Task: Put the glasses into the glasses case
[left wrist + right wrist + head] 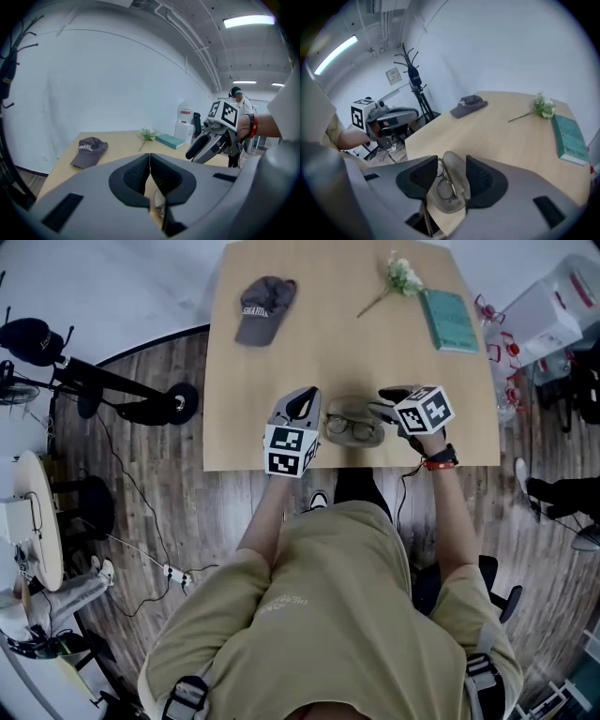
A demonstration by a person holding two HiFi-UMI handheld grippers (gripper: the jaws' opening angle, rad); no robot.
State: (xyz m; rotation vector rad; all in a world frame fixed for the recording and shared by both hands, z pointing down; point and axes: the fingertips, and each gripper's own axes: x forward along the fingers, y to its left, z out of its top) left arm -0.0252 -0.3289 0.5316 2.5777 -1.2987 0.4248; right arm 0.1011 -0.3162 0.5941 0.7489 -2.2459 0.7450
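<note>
Glasses lie inside open glasses case, on tabletop near front edge, between both grippers. Case long axis runs left-right along that edge. Right gripper is nearer and hovers over case's right end, jaws wide, empty; case shows through gap, below, untouched. Left gripper sits just beside left end, jaws together, empty. Likely left to do: close case.

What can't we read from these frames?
glasses, left gripper view: only a sliver shows below the left gripper's shut jaws.
glasses case, right gripper view: long sides partly hidden behind the right gripper's open jaws.
cap lettering, head view: too small.
book cover text, head view: too small.
</note>
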